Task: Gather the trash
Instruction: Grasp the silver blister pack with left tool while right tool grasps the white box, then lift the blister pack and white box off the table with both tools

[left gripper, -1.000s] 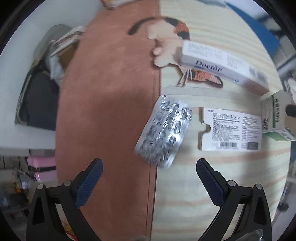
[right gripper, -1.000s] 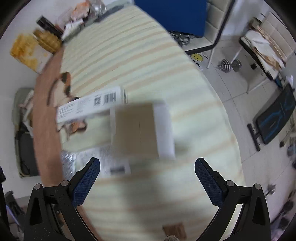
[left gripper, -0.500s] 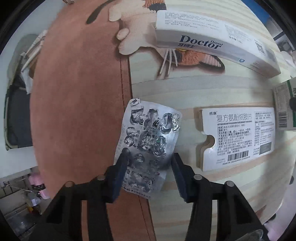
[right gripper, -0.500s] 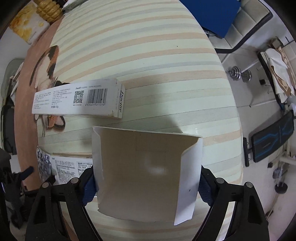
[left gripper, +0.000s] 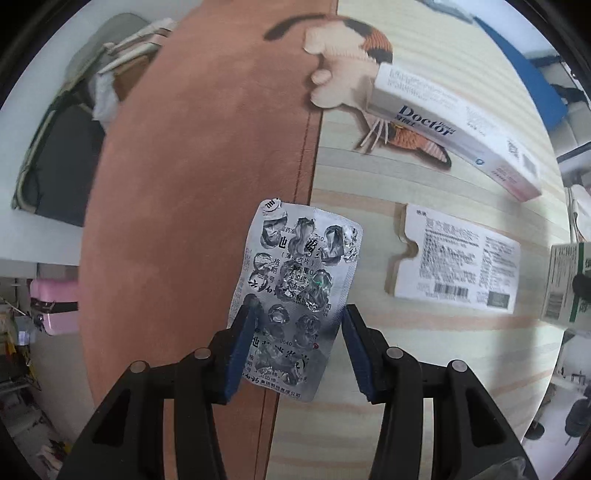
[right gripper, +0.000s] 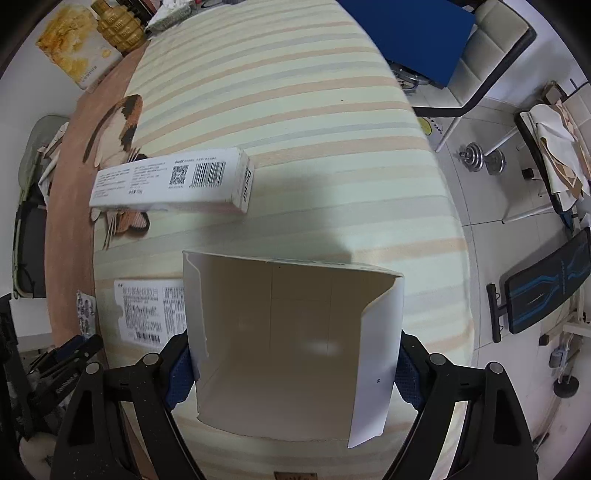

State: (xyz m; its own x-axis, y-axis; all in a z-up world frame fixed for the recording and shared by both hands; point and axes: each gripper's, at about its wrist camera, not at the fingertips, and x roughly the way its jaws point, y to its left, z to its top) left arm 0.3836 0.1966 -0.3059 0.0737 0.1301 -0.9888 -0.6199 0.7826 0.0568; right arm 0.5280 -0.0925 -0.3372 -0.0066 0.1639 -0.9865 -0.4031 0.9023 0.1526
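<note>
My left gripper (left gripper: 297,349) is shut on a used silver blister pack (left gripper: 295,280) and holds it above the table. My right gripper (right gripper: 293,373) is shut on an open cardboard box (right gripper: 288,350), whose mouth faces the camera; the box also shows in the left wrist view (left gripper: 563,286) at the right edge. A flattened white medicine carton (left gripper: 458,264) lies on the striped cloth, also seen in the right wrist view (right gripper: 147,310). A white Doctor toothpaste box (left gripper: 450,131) lies further back, seen in the right wrist view too (right gripper: 170,182).
A brown runner (left gripper: 192,184) covers the left part of the table, with a cat picture (left gripper: 351,51) on the striped cloth (right gripper: 295,110). A yellow bottle (right gripper: 116,26) and a snack bag (right gripper: 74,55) stand at the far end. Chairs, a dumbbell (right gripper: 480,160) and a bench stand on the floor.
My left gripper closed on the blister pack and lifted it off the table. My right gripper closed on the cardboard box and holds it raised.
</note>
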